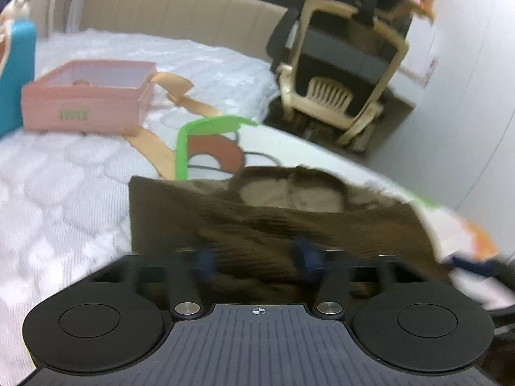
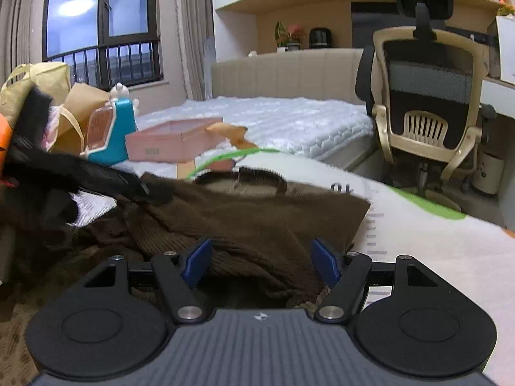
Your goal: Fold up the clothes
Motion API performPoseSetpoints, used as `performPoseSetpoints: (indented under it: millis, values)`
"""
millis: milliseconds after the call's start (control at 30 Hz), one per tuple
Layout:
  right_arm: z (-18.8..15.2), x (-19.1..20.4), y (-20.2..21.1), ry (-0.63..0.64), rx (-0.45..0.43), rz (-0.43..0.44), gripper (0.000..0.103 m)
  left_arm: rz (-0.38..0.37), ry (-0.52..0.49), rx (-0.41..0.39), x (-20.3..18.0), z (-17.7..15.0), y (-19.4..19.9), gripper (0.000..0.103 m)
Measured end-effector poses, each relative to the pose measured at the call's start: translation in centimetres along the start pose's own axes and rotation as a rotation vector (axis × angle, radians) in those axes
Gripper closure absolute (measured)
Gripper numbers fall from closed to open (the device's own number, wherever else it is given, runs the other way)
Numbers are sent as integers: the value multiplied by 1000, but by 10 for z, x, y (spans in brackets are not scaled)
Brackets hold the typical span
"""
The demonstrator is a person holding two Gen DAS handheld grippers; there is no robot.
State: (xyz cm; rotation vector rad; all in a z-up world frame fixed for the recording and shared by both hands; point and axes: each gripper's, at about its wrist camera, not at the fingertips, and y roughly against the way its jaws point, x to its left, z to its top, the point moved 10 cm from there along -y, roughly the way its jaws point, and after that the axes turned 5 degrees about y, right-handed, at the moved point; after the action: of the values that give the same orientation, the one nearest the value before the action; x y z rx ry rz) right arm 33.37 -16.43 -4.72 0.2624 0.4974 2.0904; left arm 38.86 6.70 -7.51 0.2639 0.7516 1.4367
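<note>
Brown ribbed knit sweater (image 2: 244,222) lies bunched on a white mat with a green border (image 2: 428,241) on the bed; both the left gripper (image 1: 254,254) and the right gripper (image 2: 260,257) stand wide apart over its near edge, gripping nothing. To my eye, each should pinch one hem corner and pull it flat and even. A pink open box (image 2: 173,144) and a beige-framed office chair (image 2: 428,103) stand well beyond, so only the sweater's own rumpled folds hinder.

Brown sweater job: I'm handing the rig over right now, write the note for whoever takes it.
Left claw: open, fingers either side of the brown sweater, image blurred.
Right claw: open, over the sweater's near edge, gripping nothing.
Sweater lies on the white mat with green trim on the bed, collar facing away, left side bunched up. Pink box sits beyond it.
Done: one side looks folded in.
Left: straighten the bunched side, finish folding.
</note>
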Motion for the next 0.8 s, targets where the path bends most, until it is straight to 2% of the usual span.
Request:
performPoseSetpoints:
  millis: [33, 67, 100, 167, 267, 333, 400, 467, 533, 567, 633, 700, 733, 800]
  values:
    - [4, -1, 3, 7, -8, -4, 34, 23, -29, -3, 1, -1, -5, 75]
    - [10, -2, 6, 30, -16, -16, 34, 23, -45, -14, 1, 1, -5, 82]
    - [16, -3, 8, 60, -23, -31, 34, 10, -56, -32, 2, 7, -1, 86]
    - [32, -4, 8, 141, -37, -65, 34, -21, -84, -110, 0, 25, 17, 86]
    - [54, -4, 0, 231, -40, -102, 34, -14, -157, -248, 1, 50, 42, 86]
    - [60, -5, -18, 240, -3, -100, 34, 14, -156, -242, 12, 49, 39, 86]
    - [55, -10, -43, 228, 67, -105, 34, 24, -148, -154, 22, 31, 24, 83]
    - [39, -16, -68, 228, 158, -119, 34, 47, -157, -42, 33, 5, 7, 74]
    - [25, -21, -82, 245, 206, -131, 30, 54, -163, -13, 42, -7, 5, 59]
    - [17, -23, -88, 255, 225, -138, 29, 52, -145, -17, 45, -4, 10, 54]
    - [19, -26, -85, 248, 238, -133, 28, 40, -87, -24, 53, 7, 22, 29]
    - [28, -29, -78, 217, 236, -112, 28, -3, -6, -28, 62, 24, 31, 17]
    - [34, -31, -74, 187, 231, -97, 28, -16, 41, -27, 68, 34, 33, 11]
    - [43, -42, -72, 91, 222, -77, 28, -38, 122, 4, 82, 46, 25, 9]
